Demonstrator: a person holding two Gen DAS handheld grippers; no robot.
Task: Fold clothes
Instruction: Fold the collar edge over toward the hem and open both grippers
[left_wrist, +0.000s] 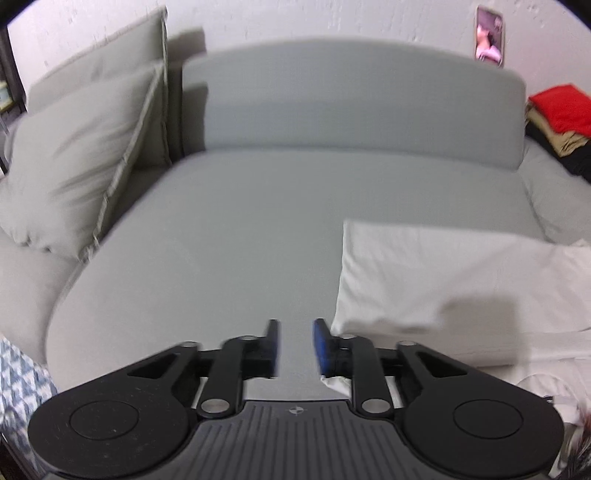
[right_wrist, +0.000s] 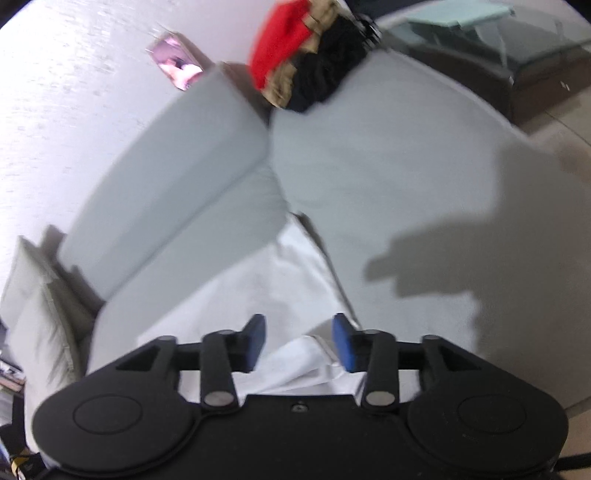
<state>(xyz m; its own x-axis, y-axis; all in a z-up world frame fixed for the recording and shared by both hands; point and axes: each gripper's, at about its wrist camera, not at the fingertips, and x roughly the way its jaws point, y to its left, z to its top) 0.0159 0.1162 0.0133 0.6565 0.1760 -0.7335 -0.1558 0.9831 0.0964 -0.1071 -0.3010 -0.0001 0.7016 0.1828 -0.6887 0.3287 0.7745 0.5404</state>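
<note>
A white garment lies folded on the grey sofa seat, at the right of the left wrist view. My left gripper hovers over bare seat just left of the garment's near corner, jaws apart with nothing between the blue pads. In the right wrist view the same white garment stretches away below my right gripper. That gripper is open, the cloth lying loose beneath the gap and the pads not pressing it.
A pile of red, tan and black clothes sits at the sofa's far end, seen also as a clothes pile at far right. Grey cushions lean at the left. A dark low table stands beyond the sofa.
</note>
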